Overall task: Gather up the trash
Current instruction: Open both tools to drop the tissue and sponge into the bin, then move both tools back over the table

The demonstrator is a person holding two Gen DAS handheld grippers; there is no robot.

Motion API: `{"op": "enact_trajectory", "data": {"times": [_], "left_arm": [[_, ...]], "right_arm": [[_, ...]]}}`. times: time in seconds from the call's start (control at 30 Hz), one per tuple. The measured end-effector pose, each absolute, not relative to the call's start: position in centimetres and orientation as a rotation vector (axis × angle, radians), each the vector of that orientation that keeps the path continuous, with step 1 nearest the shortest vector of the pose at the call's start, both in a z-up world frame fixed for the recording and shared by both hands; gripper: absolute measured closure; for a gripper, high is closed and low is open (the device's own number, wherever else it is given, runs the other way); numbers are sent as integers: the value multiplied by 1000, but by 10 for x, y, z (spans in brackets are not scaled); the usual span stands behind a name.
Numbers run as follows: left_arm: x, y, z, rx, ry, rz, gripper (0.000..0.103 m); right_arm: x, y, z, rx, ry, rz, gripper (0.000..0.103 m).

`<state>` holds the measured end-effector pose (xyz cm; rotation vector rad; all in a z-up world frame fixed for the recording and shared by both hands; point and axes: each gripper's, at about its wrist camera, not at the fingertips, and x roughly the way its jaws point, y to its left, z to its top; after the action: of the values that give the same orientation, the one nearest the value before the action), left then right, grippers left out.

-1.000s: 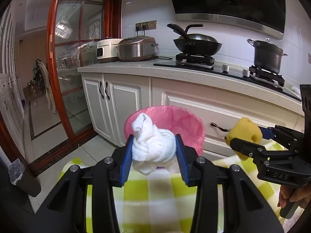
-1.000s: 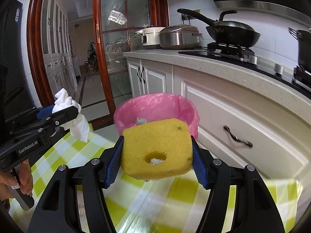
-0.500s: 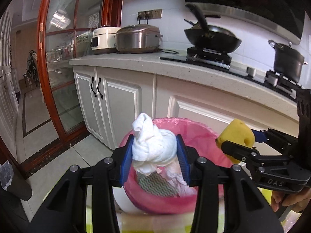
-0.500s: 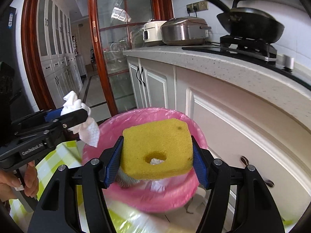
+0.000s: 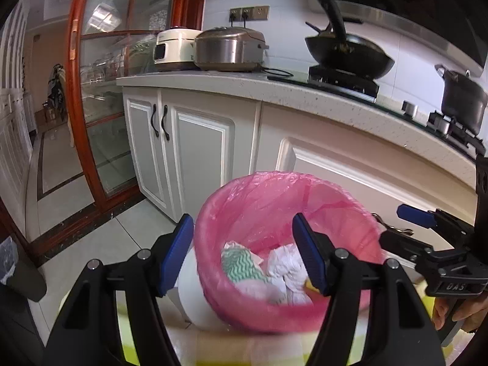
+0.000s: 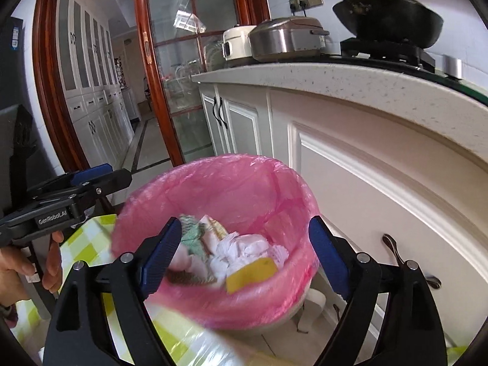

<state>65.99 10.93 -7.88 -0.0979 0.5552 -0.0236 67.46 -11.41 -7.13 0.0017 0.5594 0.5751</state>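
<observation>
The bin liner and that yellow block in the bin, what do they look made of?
Bin liner: thin pink plastic film, translucent and crinkled, folded over the rim. Yellow block: probably foam sponge, matte with a soft-looking surface, though blurred.

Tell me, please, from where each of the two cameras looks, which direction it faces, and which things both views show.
Left wrist: sits on the left gripper, looks forward and down into the pink-lined bin; its open blue fingers show, plus the right gripper at the right edge.
Right wrist: sits on the right gripper, faces the same bin, where the yellow sponge lies; its open fingers show, plus the left gripper and a hand at left.
Shared: bin, white crumpled paper, counter, rice cookers, wok.
</observation>
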Motion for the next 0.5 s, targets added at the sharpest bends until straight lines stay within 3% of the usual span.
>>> {"op": "enact_trajectory", "data": {"times": [0.13,0.2,0.33,0.5], "left_arm": [[608,106,-66,-77,515,1,18],[580,102,-62,-67,503,14,14],[520,89,-55,-51,490,47,7],[450,72,-58,-29,483,70,6]], "right_arm": [[629,-127,-59,11,555,553,22],[602,-133,-56,22,557,529,22],[545,-145,-59,28,569,469,22],[486,-159,-73,43,599,387,22]]}}
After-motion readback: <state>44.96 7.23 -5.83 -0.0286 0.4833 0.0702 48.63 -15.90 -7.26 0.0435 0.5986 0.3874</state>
